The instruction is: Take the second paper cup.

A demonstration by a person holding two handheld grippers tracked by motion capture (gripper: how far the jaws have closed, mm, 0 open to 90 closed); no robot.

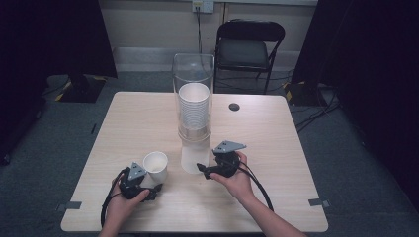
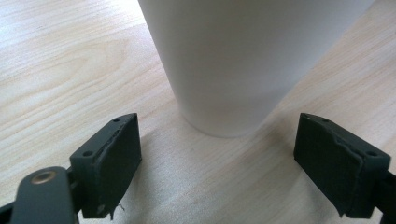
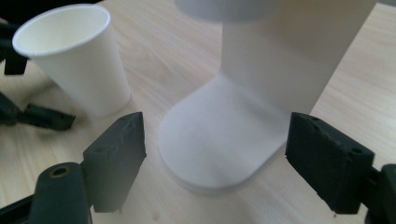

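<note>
In the high view, the left gripper (image 1: 157, 188) is at the lower left of the table (image 1: 276, 197), jaws wide apart and holding nothing, just below the cup (image 1: 156, 166). At center stands the dispenser (image 1: 193, 111). The right gripper (image 1: 201, 169), also wide open and holding nothing, is beside its base.

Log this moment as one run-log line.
left tool: open, facing paper cup | right tool: open, at cup dispenser base | cup upright on table

Your left gripper view cuts off the white paper cup (image 2: 233, 60) above its base. Your right gripper view crops the white plastic dispenser stand (image 3: 261, 93) at the top.
</note>
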